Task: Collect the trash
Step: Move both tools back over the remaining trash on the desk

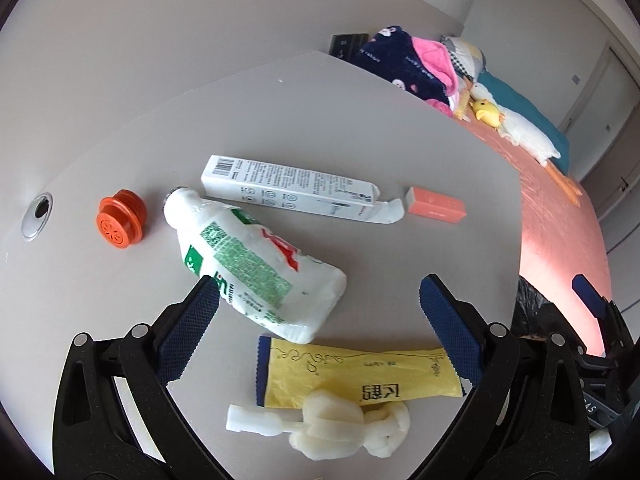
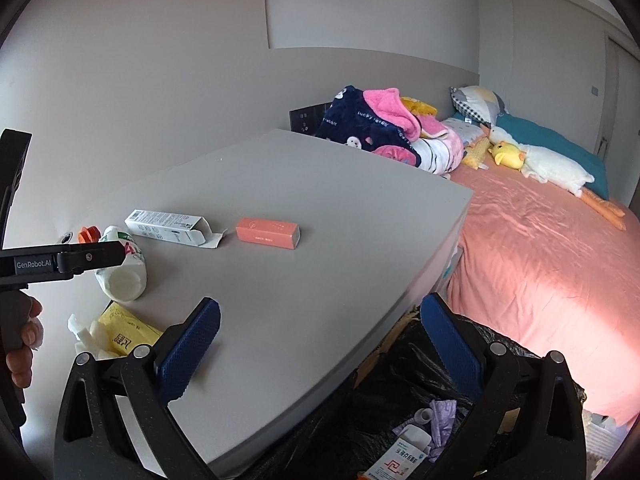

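- The bin bag (image 2: pixel 404 364) below the worktop's (image 2: pixel 300 184) edge is half hidden by the right gripper (image 2: pixel 320 334); only some scraps and a printed packet inside it show.
- In the right view the left gripper's arm (image 2: pixel 68 262) crosses in front of the bottle (image 2: pixel 124 268) and hides part of it; a hand (image 2: pixel 24 336) is cut off at the frame edge.
- The left gripper (image 1: pixel 320 312) has its jaws spread wide, grasping nothing.
- The bottle (image 1: pixel 256 260) lies on its side between the jaws, its base nearest them and its label just beside the left pad.
- The yellow wrapper (image 1: pixel 360 376) and a white knotted lump (image 1: pixel 340 428) lie nearer the camera, between the jaw arms.
- The orange cap (image 1: pixel 122 220) sits left of the bottle's neck; the white box (image 1: pixel 292 186), flap open, and the pink box (image 1: pixel 436 206) lie beyond.
- The right gripper's jaws are also spread and empty, one pad over the worktop, the other over the bag.
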The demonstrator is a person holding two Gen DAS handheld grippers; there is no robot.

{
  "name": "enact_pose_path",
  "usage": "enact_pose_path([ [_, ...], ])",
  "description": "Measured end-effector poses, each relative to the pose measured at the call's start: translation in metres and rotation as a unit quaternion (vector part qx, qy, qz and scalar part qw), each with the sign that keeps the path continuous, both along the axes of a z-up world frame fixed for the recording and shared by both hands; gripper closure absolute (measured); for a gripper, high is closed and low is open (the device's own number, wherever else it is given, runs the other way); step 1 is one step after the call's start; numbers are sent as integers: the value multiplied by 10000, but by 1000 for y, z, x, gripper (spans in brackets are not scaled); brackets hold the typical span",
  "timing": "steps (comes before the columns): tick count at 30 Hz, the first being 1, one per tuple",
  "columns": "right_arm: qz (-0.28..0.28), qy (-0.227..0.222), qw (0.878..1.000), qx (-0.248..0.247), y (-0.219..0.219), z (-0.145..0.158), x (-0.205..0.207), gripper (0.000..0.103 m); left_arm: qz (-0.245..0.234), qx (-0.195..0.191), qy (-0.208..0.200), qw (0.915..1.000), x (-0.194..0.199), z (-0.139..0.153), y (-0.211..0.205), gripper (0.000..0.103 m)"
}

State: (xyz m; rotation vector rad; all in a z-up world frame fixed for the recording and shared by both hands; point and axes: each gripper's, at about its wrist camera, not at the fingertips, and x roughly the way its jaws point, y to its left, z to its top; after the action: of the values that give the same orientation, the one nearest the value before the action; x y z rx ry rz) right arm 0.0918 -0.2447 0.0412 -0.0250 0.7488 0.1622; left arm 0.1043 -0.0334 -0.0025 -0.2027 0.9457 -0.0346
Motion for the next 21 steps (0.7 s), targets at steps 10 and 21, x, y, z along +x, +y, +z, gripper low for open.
enact_pose_path([
  [10,-184,357,9991,114,26,-12,36,3,549,-83,346,9979,24,-24,30,6],
  [21,-578,696,9958,143,53,-22,80,3,620,-685,453,9947,37,-38,49,52],
])
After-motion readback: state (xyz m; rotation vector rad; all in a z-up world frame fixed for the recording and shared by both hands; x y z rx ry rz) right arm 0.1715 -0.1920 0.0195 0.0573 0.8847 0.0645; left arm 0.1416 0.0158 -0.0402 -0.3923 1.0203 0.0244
